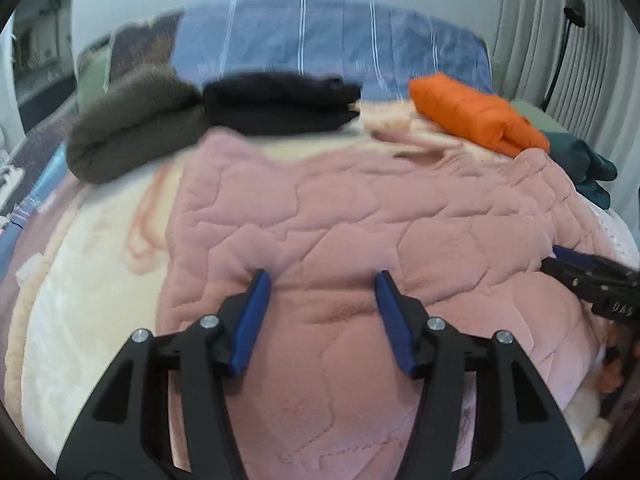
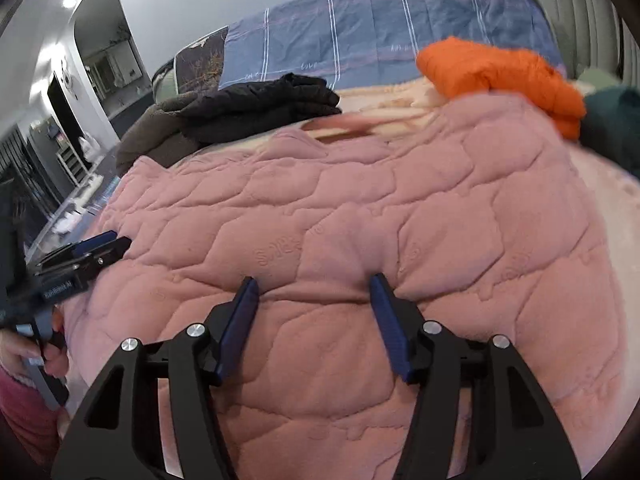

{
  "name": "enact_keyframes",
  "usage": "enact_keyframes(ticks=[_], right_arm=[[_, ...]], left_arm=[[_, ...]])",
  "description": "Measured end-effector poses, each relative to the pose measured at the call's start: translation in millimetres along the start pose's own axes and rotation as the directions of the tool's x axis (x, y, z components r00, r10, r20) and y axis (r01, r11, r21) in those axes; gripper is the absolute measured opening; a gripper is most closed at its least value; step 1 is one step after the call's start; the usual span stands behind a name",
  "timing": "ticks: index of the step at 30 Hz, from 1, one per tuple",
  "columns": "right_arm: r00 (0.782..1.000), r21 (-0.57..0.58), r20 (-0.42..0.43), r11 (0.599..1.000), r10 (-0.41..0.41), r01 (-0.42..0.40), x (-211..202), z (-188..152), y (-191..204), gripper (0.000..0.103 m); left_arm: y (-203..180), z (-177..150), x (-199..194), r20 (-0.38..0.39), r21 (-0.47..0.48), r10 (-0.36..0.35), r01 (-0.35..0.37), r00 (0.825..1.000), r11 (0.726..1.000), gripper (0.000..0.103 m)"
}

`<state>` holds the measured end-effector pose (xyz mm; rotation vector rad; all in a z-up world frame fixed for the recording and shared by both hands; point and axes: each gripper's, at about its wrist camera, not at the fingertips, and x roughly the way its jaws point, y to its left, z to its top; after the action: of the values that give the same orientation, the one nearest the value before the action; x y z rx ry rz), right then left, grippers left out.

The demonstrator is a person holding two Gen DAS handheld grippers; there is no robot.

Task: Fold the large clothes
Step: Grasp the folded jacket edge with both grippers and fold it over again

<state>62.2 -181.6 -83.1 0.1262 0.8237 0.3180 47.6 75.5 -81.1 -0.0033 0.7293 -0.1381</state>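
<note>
Spread flat across the cream plush blanket (image 1: 80, 300) on the bed: a large pink quilted fleece garment (image 1: 360, 208), filling the middle of both wrist views, its stitched seams running in irregular cells. Left gripper (image 1: 322, 276) set low over the near part of the pink fleece, blue-padded fingers (image 1: 252, 320) spread wide, tips resting on or just above the fabric, nothing pinched between them. Right gripper (image 2: 312, 280) likewise spread apart over the same garment, tips at a shallow crease, gripping nothing. Seen from the left wrist view, the right gripper at the garment's right edge; seen from the right wrist view, the left gripper at its left edge, with a hand (image 2: 44, 356) on the handle.

Beyond the pink garment, lined up along the far side: a folded grey-brown fleece bundle (image 1: 132, 128), a folded black garment (image 1: 280, 104) touching it, and well to the right a folded orange puffy jacket (image 1: 476, 116). Just beside the orange one, a dark teal cloth (image 1: 584, 164), possibly crumpled; blur makes that unclear. Behind everything, a blue striped bedcover (image 1: 332, 44).
</note>
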Motion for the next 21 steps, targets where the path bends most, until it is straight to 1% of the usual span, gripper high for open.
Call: enact_keyframes(ticks=[2,3,4,6,7,10,12,13,14,15,17,18,20,21], right_arm=[[0.999,-0.011,0.017,0.999,-0.04,0.04,-12.4,0.5,9.1,0.058],[0.999,-0.018,0.025,0.999,-0.048,0.049,-21.9,0.1,12.0,0.058],[0.998,-0.024,0.04,0.999,-0.04,0.041,-33.3,-1.1,11.7,0.058],[0.996,-0.008,0.078,0.999,-0.035,0.036,-54.0,-4.4,1.3,0.059],[0.994,0.017,0.095,0.999,-0.048,0.046,-66.8,-7.8,-7.2,0.059],[0.989,0.166,0.1,0.981,-0.114,0.096,-94.2,-24.3,-51.4,0.059],[0.985,0.24,0.088,0.963,-0.147,0.122,-108.3,-36.0,-74.2,0.059],[0.983,0.265,0.076,0.954,-0.166,0.14,-115.4,-44.5,-83.4,0.059],[0.98,0.274,0.066,0.948,-0.187,0.162,-121.0,-51.0,-87.8,0.059],[0.975,0.278,0.048,0.94,-0.218,0.196,-125.4,-58.2,-92.4,0.059],[0.972,0.289,0.014,0.931,-0.236,0.222,-129.0,-70.7,-99.5,0.059],[0.976,0.296,0.006,0.932,-0.22,0.208,-129.2,-73.9,-102.0,0.059],[0.986,0.313,-0.007,0.936,-0.164,0.158,-126.5,-81.9,-106.4,0.059],[0.991,0.325,-0.013,0.937,-0.133,0.13,-124.1,-84.8,-107.7,0.059]], left_arm=[[-5.3,-0.4,-18.1,0.027,0.02,-0.008,0.007,1.0,1.0,0.055],[-6.0,-1.2,-27.1,0.038,0.026,-0.024,0.023,0.999,0.999,0.055],[-4.7,-2.4,-36.8,0.047,0.032,-0.038,0.037,0.998,0.999,0.055],[3.9,-6.6,-51.5,0.064,0.026,-0.033,0.031,0.997,0.999,0.055],[13.0,-9.8,-58.9,0.066,0.006,-0.023,0.023,0.998,1.0,0.055],[44.3,-22.4,-72.4,0.043,-0.088,-0.008,0.012,0.999,0.996,0.055],[58.9,-32.5,-77.4,0.009,-0.125,0.005,-0.003,1.0,0.992,0.05],[67.3,-42.0,-80.0,-0.021,-0.143,-0.009,0.006,1.0,0.99,0.042],[71.1,-49.1,-82.7,-0.035,-0.156,-0.024,0.019,0.999,0.988,0.039],[75.2,-57.9,-85.4,-0.051,-0.178,-0.063,0.053,0.997,0.983,0.039],[75.6,-70.4,-86.6,-0.078,-0.185,-0.134,0.118,0.988,0.976,0.04],[75.2,-74.2,-86.6,-0.082,-0.178,-0.142,0.126,0.986,0.976,0.043],[67.1,-79.1,-83.3,-0.091,-0.15,-0.177,0.163,0.98,0.975,0.057],[61.6,-80.6,-77.8,-0.096,-0.136,-0.201,0.187,0.975,0.973,0.058]])
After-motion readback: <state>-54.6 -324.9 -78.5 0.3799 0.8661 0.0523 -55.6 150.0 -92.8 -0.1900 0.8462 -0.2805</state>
